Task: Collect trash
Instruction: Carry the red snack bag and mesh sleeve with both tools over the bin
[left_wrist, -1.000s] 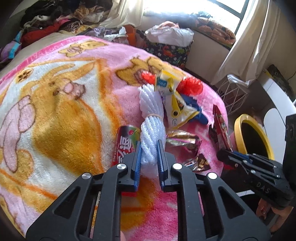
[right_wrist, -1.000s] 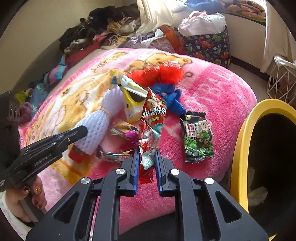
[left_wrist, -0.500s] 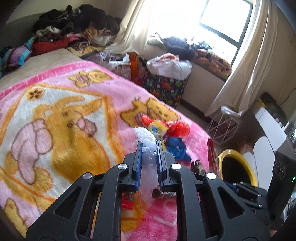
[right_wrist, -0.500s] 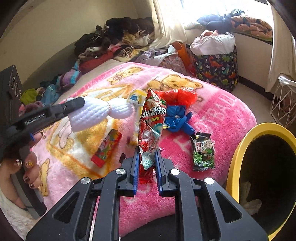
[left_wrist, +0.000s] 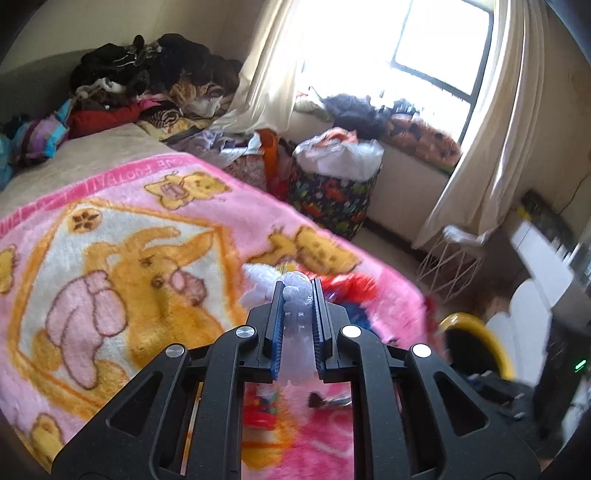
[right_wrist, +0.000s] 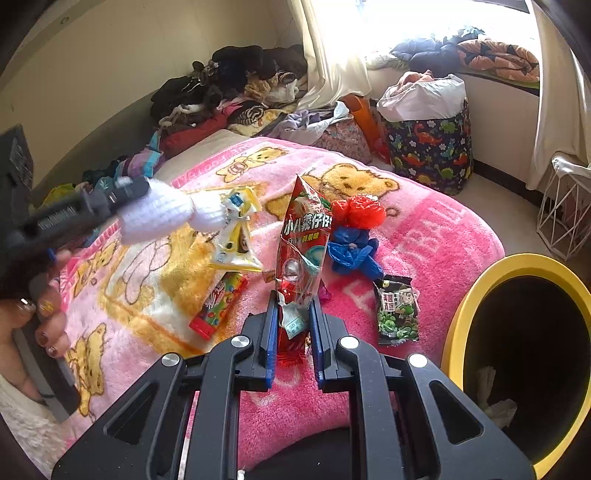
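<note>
- Above the pink blanket (right_wrist: 424, 236), the white foam net (right_wrist: 162, 212) is up in the air, squeezed tight in the left gripper (left_wrist: 295, 306), over the blanket's left side.
- Right gripper (right_wrist: 293, 314) is closed on a red snack bag (right_wrist: 304, 243), holding it upright near the blanket's near edge.
- Still lying on the blanket: a yellow wrapper (right_wrist: 238, 236) just right of the net, a red candy box (right_wrist: 218, 304) nearer, red plastic (right_wrist: 360, 212) and blue plastic (right_wrist: 352, 253) right of the bag, and a green pea packet (right_wrist: 397, 310) near the edge.
- Yellow-rimmed bin (right_wrist: 458, 314) sits on the right, just off the bed, with some crumpled stuff inside.
- Far back there's a dinosaur-print bag (right_wrist: 430, 147) stuffed with clothes by the window.
</note>
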